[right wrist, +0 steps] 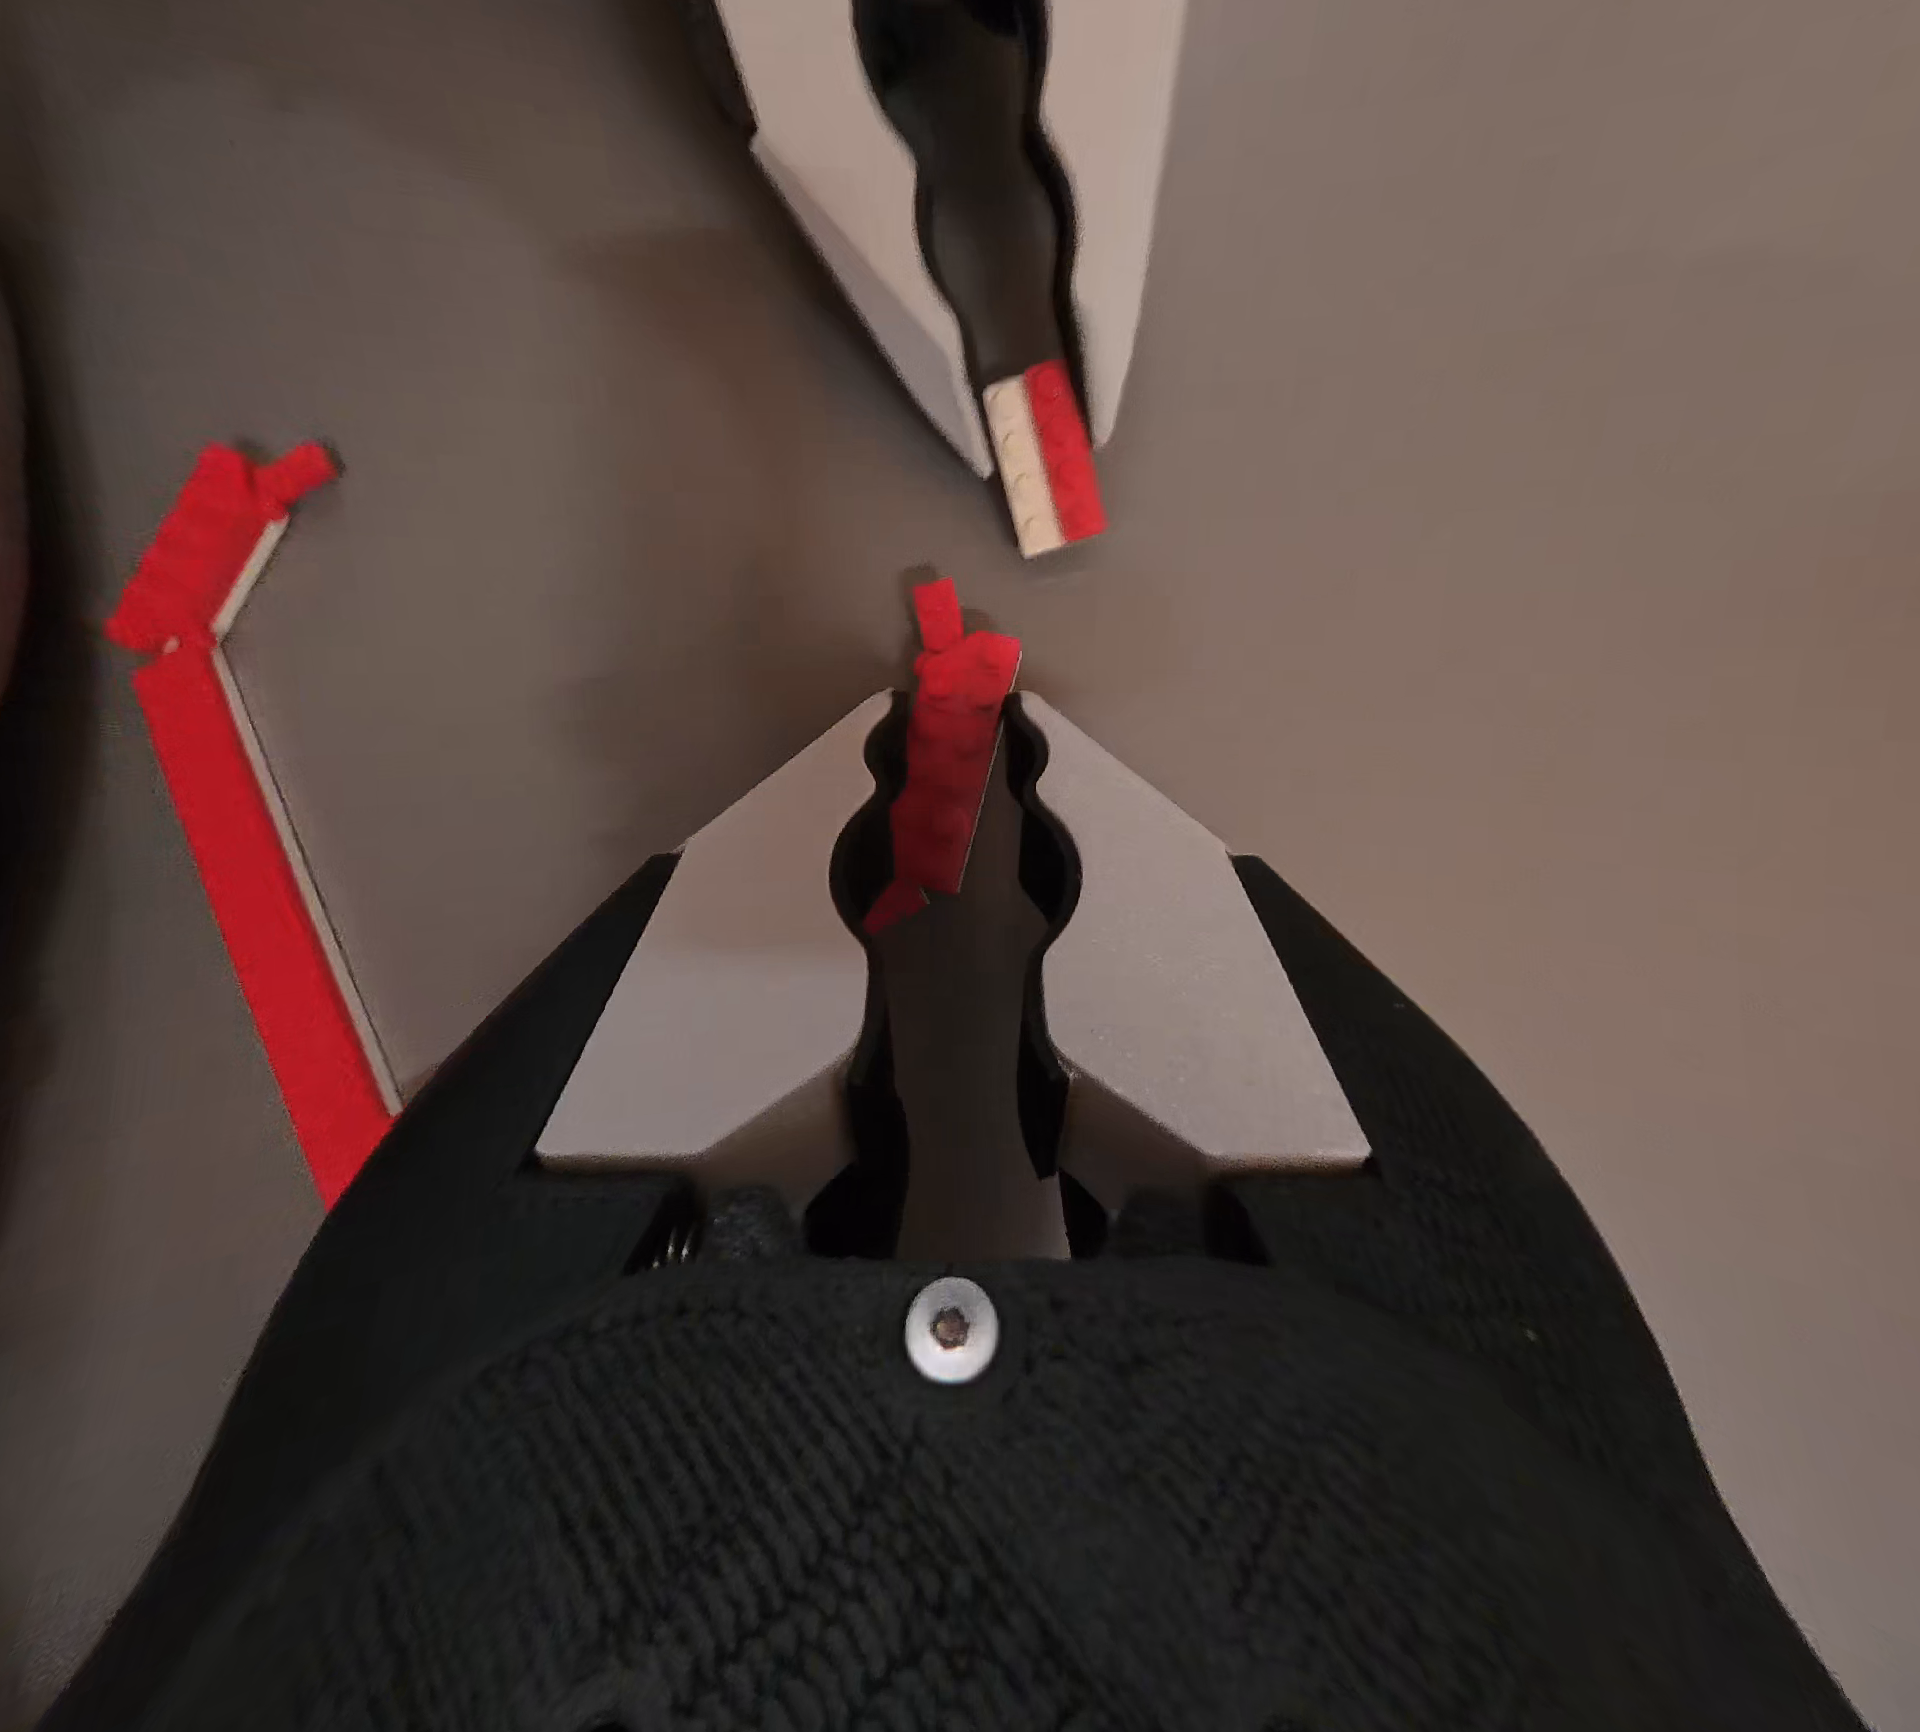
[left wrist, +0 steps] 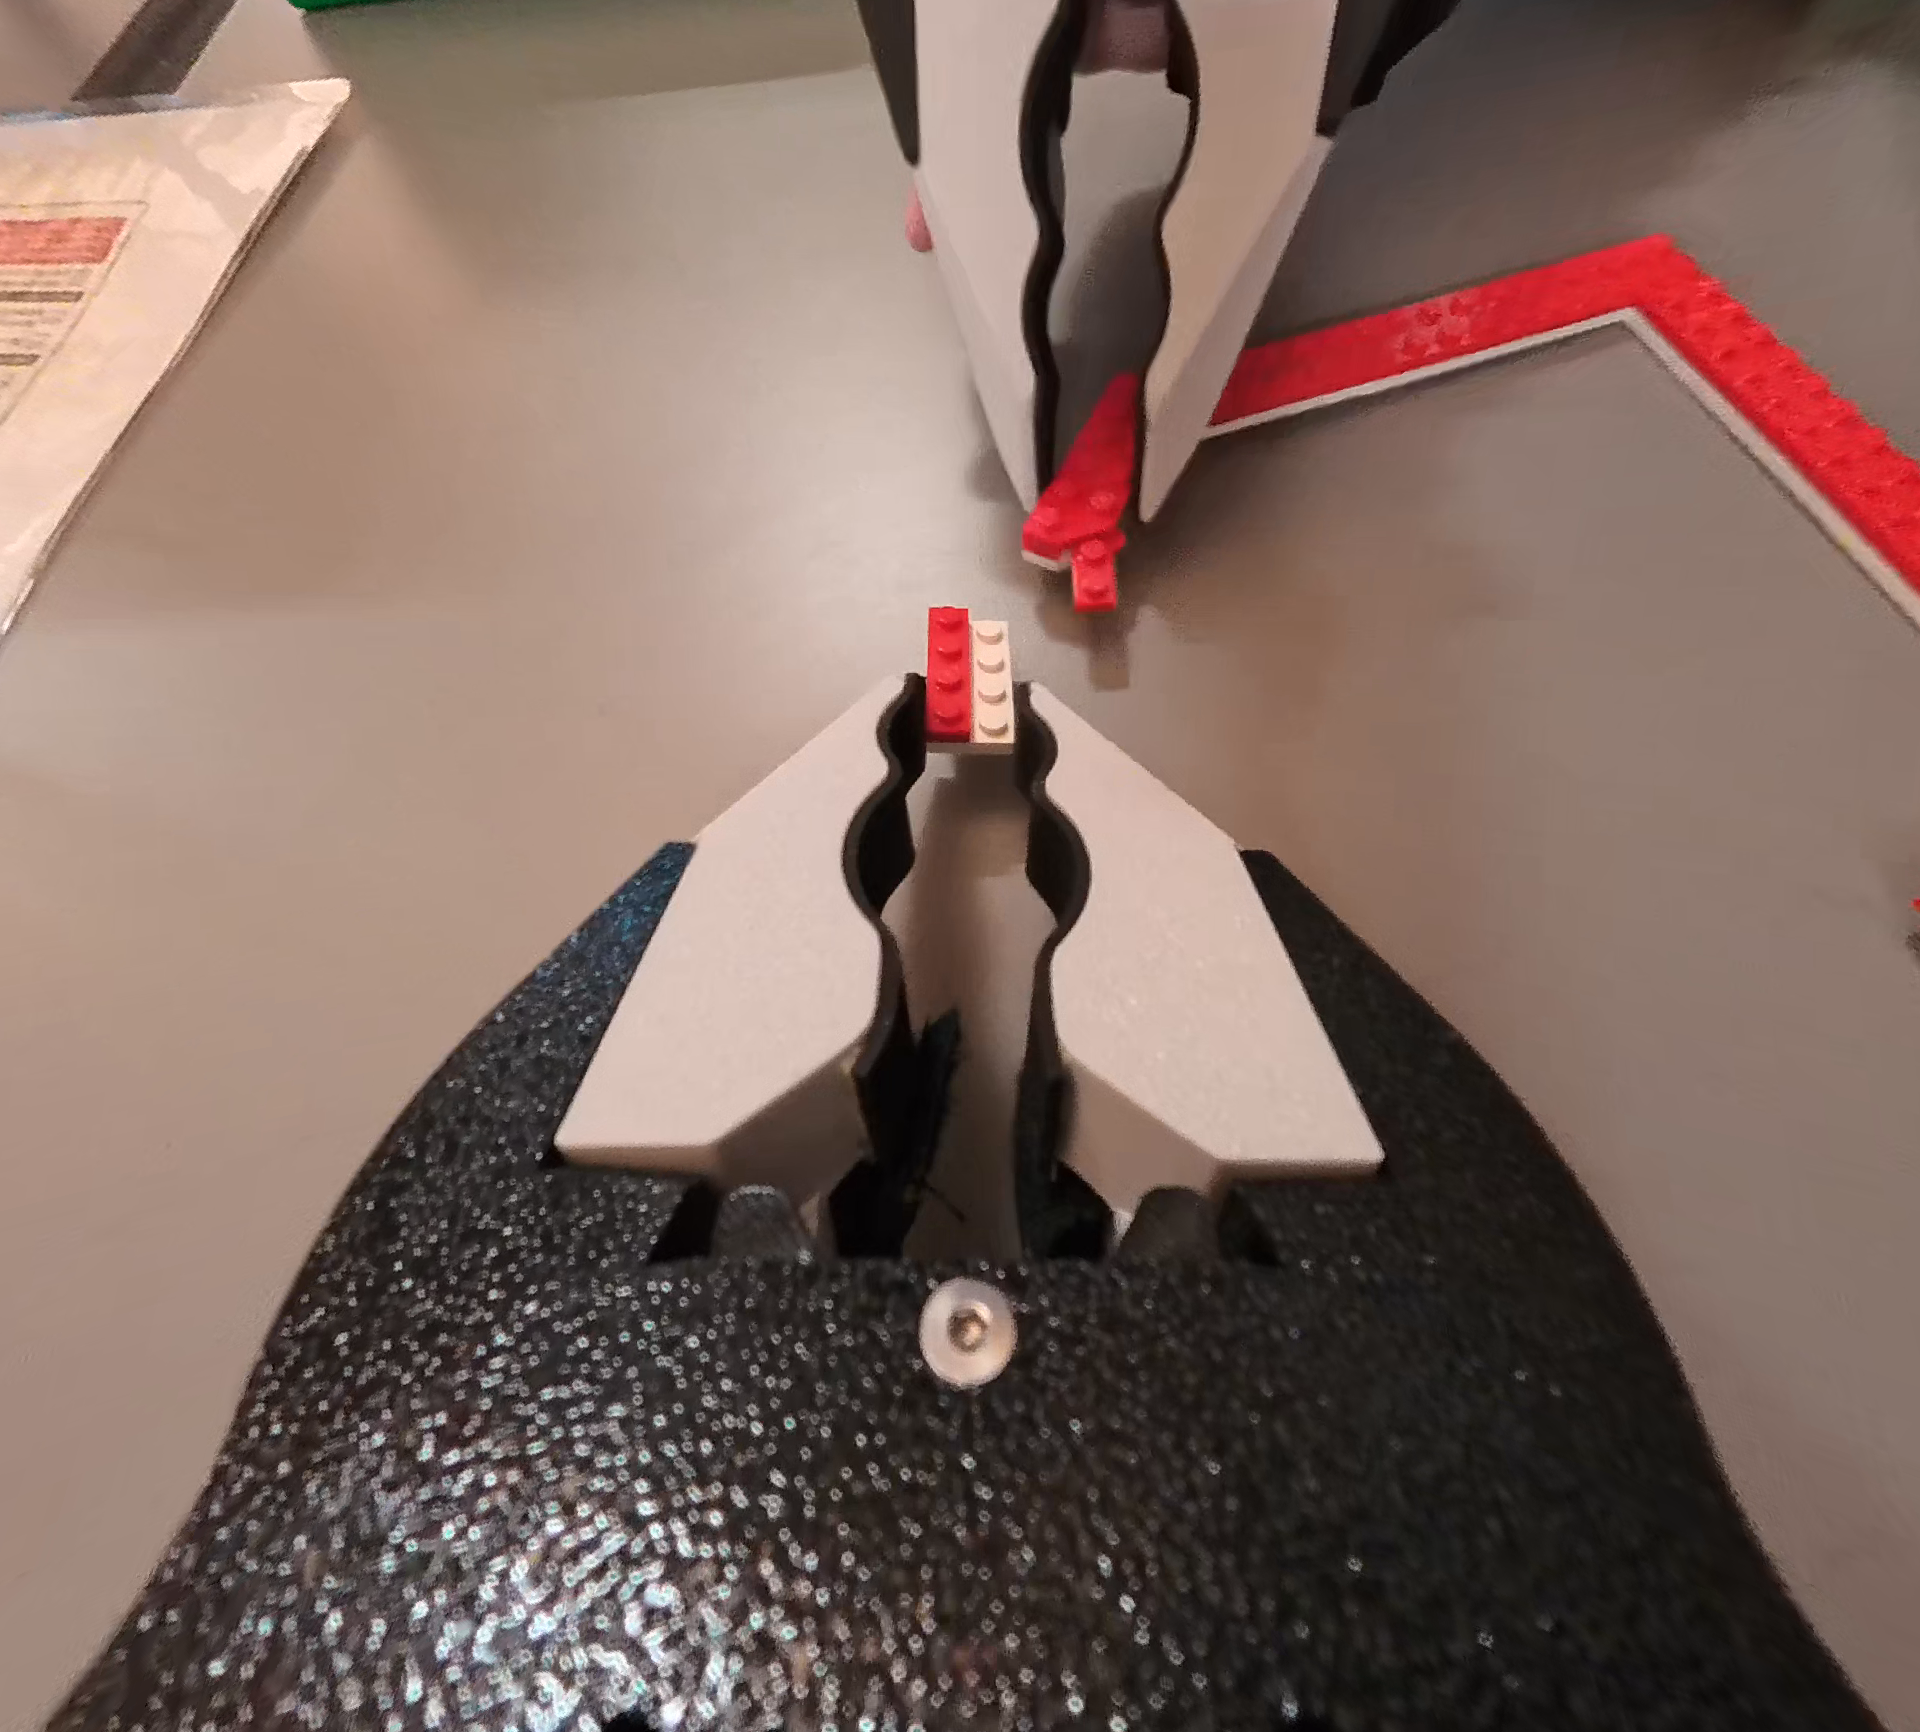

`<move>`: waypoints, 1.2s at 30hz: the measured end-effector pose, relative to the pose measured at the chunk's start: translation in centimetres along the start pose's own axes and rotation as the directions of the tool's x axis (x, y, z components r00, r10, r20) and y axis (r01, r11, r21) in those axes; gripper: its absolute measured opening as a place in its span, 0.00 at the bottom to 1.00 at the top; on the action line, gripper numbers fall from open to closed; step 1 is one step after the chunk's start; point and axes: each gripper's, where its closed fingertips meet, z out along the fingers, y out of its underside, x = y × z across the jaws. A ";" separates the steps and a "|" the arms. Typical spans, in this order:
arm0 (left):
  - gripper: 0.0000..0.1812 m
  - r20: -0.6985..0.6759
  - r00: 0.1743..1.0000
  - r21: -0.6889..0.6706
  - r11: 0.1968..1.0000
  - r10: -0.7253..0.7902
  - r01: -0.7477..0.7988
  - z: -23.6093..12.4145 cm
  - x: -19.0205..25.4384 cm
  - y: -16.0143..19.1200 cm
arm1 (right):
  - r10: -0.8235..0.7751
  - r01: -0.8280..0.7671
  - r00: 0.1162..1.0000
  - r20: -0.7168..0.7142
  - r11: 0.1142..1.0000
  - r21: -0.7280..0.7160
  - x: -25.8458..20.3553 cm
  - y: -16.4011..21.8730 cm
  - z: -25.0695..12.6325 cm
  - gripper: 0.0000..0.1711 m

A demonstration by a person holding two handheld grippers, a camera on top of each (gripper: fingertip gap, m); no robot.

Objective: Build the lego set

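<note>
- Our left gripper [left wrist: 975,695] pinches the red-and-white plate stack [left wrist: 968,680] above the table [left wrist: 520,539].
- Our right gripper [right wrist: 951,706] clamps the red hinged strip [right wrist: 951,747].
- Misaligned studs could twist either piece loose when we join them.

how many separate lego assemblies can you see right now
3: a red and white piece in the left hand-held gripper, a red strip in the right hand-held gripper, and a long red-and-white angled frame lying on the table. More may sit out of view.
</note>
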 end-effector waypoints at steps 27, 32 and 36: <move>0.08 0.007 0.956 0.071 0.954 -0.293 0.291 -0.5 -1.4 -0.8 | 0.169 -0.201 0.977 0.129 0.929 0.311 3.0 -3.4 -0.2 0.09; 0.08 0.030 0.960 0.049 0.960 -0.278 0.276 -0.3 -1.4 -0.5 | 0.186 -0.212 0.976 0.114 0.930 0.299 3.1 -3.2 0.1 0.09; 0.08 0.030 0.962 0.038 0.962 -0.272 0.271 -0.2 -1.3 -0.4 | 0.182 -0.198 0.980 0.079 0.934 0.298 3.5 -3.0 0.2 0.10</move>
